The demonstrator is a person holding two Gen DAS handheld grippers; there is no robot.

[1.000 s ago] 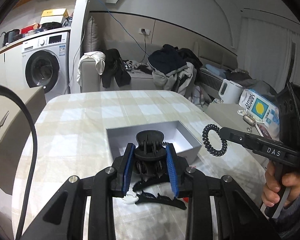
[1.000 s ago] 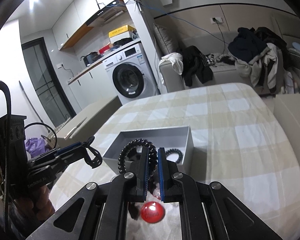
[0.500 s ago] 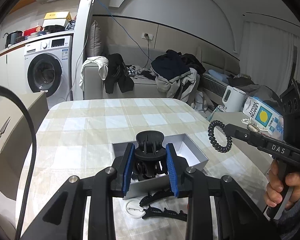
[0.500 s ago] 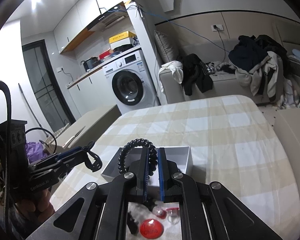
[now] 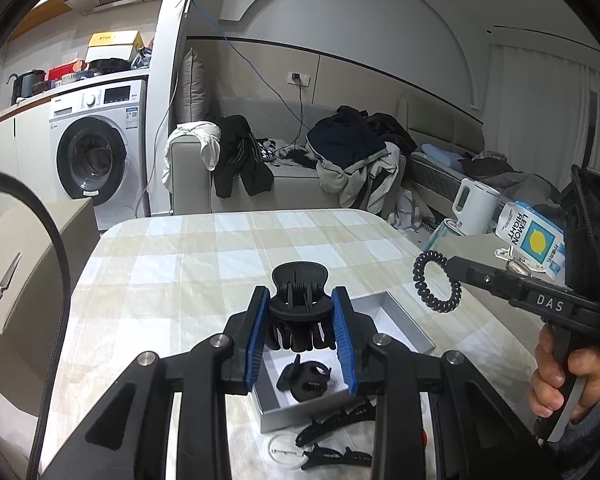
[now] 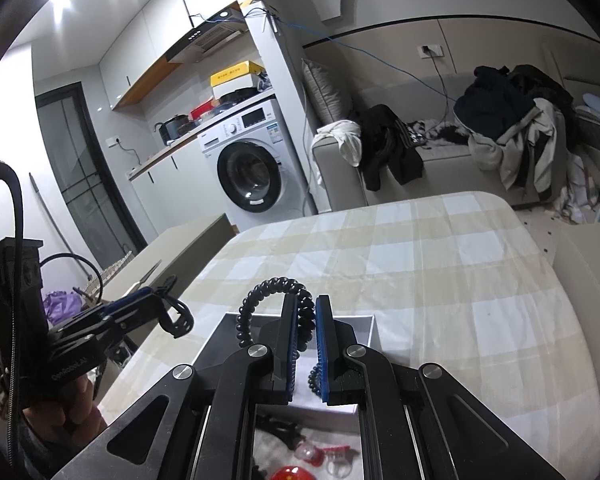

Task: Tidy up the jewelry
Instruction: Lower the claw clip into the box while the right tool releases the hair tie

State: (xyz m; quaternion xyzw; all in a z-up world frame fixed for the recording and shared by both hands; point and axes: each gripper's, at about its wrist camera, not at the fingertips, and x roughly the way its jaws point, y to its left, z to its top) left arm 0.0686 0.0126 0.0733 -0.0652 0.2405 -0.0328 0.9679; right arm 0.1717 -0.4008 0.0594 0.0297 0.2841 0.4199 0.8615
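My left gripper (image 5: 300, 300) is shut on a black claw hair clip (image 5: 299, 312) and holds it above the open grey box (image 5: 404, 328). A smaller black claw clip (image 5: 306, 378) lies inside the box. My right gripper (image 6: 307, 304) is shut on a black spiral hair tie (image 6: 260, 296), held above the same box (image 6: 364, 324); a second spiral tie (image 6: 313, 376) lies in the box. In the left wrist view the right gripper (image 5: 454, 266) with the tie (image 5: 436, 282) is raised at the right. The left gripper (image 6: 168, 304) shows at the left of the right wrist view.
Black flat hair clips (image 5: 336, 458) and a white round piece (image 5: 282, 448) lie on the checked tablecloth (image 5: 220, 264) in front of the box. A red round badge (image 6: 290, 473) and small clear items (image 6: 310, 454) lie near the right gripper. A side table with a kettle (image 5: 474, 208) stands right.
Both grippers have risen and pulled back from the box, each still holding its item. The box now sits lower and closer in both views.
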